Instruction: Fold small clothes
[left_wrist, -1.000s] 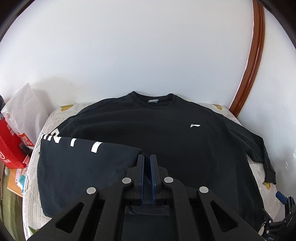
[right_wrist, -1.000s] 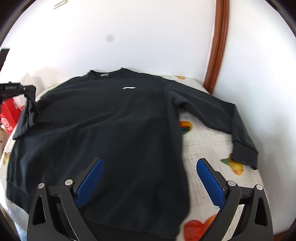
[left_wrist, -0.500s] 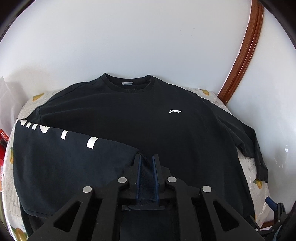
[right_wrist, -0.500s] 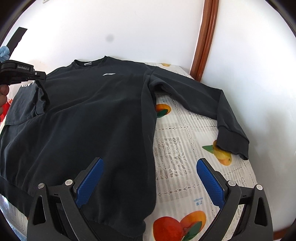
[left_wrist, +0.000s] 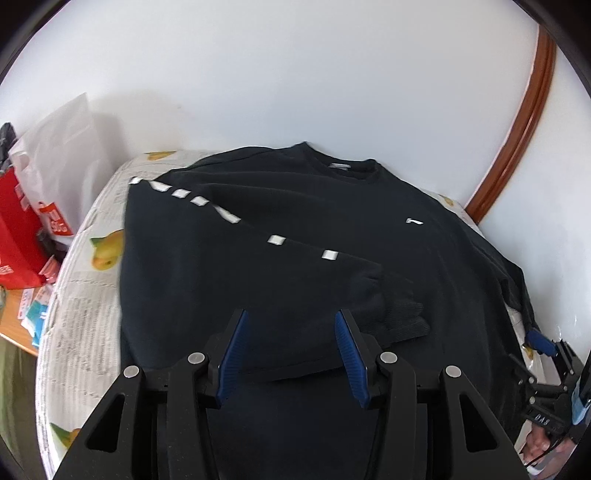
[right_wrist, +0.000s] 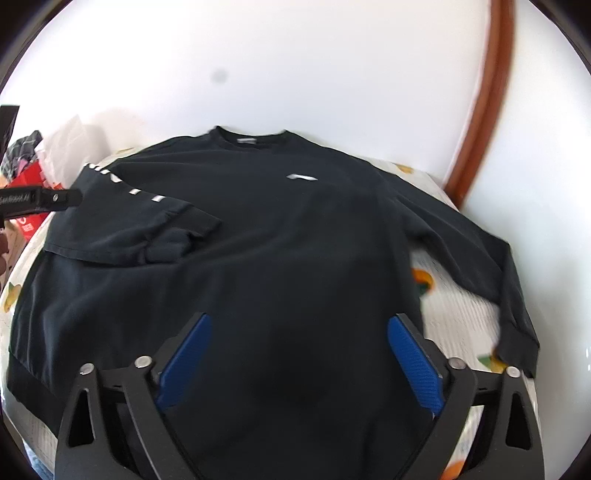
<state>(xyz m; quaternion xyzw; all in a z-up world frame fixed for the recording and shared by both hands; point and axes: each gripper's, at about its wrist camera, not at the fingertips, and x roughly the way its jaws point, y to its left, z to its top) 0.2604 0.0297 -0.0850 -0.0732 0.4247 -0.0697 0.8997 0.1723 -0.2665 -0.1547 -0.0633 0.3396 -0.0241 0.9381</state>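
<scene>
Left wrist view: the left gripper (left_wrist: 290, 349) hangs over the black sweatshirt (left_wrist: 369, 229), which lies spread flat, collar toward the wall, on a desk covered by a fruit-print cloth (left_wrist: 83, 295). The left sleeve (left_wrist: 236, 266), marked by a row of white patches, is folded across the body, and its cuff (left_wrist: 400, 314) rests just beyond the right fingertip. The jaws are opening and nothing sits between the pads; the sleeve lies free. A red-and-white bag (left_wrist: 33, 206) stands off the desk's left edge.

Right wrist view: the right gripper (right_wrist: 299, 363) hovers above the lower body of the sweatshirt, jaws wide but beginning to close, with only flat fabric under them and nothing pinched. The right sleeve (right_wrist: 476, 254) stretches out over the cloth, unfolded, its cuff near the desk's right edge.

The step in hand looks like the matching fold. To do it well, the right gripper should travel to that cuff, pinch one layer only, lift enough to clear the body, and lay the sleeve across so it mirrors the left one without dragging the body askew.
</scene>
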